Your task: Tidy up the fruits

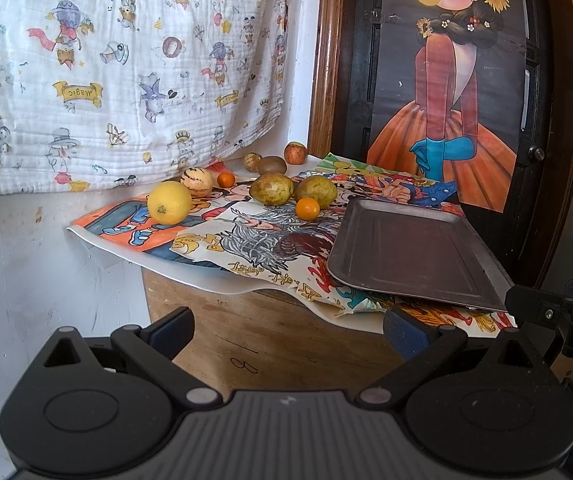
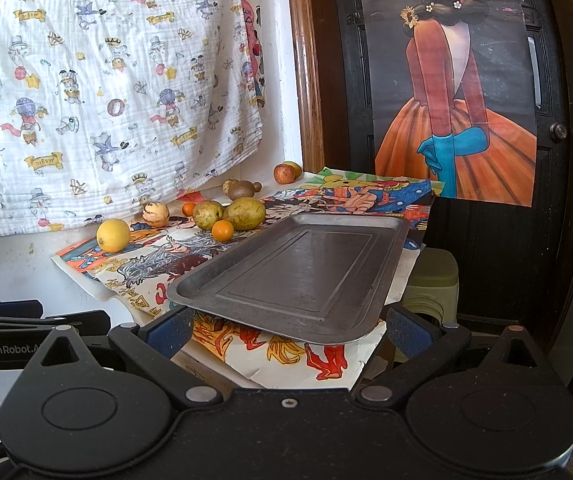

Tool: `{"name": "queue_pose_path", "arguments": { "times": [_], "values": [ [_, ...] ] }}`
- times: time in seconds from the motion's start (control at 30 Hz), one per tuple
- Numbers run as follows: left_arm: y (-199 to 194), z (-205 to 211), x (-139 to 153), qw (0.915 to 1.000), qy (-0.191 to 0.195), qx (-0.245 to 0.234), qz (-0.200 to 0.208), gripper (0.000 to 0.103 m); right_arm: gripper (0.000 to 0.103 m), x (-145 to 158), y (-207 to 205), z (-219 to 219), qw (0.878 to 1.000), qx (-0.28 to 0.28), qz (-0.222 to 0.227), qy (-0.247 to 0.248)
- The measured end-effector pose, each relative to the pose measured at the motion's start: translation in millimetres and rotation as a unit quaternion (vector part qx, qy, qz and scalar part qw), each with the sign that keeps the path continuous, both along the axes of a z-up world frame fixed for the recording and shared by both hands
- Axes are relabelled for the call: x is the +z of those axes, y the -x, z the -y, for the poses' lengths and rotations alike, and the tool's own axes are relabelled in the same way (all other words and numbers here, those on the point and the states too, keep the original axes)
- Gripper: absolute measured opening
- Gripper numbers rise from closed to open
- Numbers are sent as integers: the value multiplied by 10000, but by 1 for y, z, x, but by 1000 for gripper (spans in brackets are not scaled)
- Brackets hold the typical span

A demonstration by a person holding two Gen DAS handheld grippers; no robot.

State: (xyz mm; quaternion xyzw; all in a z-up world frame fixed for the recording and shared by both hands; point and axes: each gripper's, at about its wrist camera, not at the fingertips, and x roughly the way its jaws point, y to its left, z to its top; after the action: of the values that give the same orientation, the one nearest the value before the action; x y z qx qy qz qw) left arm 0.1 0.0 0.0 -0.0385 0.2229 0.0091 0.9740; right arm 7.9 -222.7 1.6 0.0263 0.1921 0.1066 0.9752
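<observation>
Several fruits lie on the cartoon-paper-covered table: a yellow lemon [image 1: 169, 202] [image 2: 113, 235], two green mangoes [image 1: 271, 189] [image 2: 244, 213], two small oranges [image 1: 307, 208] [image 2: 222, 230], a striped pale melon [image 1: 196, 181] [image 2: 156, 213], kiwis [image 1: 271, 165] and a red apple [image 1: 295, 153] [image 2: 284, 173] at the back. An empty grey metal tray [image 1: 406, 252] [image 2: 298, 276] sits at the table's front right. My left gripper [image 1: 286, 332] is open and empty, short of the table. My right gripper [image 2: 288, 330] is open and empty at the tray's near edge.
A printed white cloth [image 1: 106, 72] hangs on the wall at left. A dark door with a girl poster [image 1: 454, 80] stands behind the table. A green stool [image 2: 432, 280] stands right of the table. The left gripper shows at the right wrist view's left edge [image 2: 14, 320].
</observation>
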Motion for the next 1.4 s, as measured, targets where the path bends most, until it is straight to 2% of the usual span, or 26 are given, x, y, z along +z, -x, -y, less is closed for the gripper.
{"name": "queue_pose_path", "arguments": {
  "times": [0.6,0.9,1.17,1.4],
  "values": [
    [0,0,0,10000,2,4,-17,103,103,-1,-3,-2,10000,22,-79,52],
    [-3,-2,0,9999,22,77,-89,103,103,2,-10,-12,9986,243,-226,404],
    [-6,-7,12,9995,-6,296,-75,103,103,18,-23,-19,9959,494,-114,751],
    [-14,-14,26,9987,-68,505,13,103,103,31,-35,-19,9958,545,89,733]
  ]
}}
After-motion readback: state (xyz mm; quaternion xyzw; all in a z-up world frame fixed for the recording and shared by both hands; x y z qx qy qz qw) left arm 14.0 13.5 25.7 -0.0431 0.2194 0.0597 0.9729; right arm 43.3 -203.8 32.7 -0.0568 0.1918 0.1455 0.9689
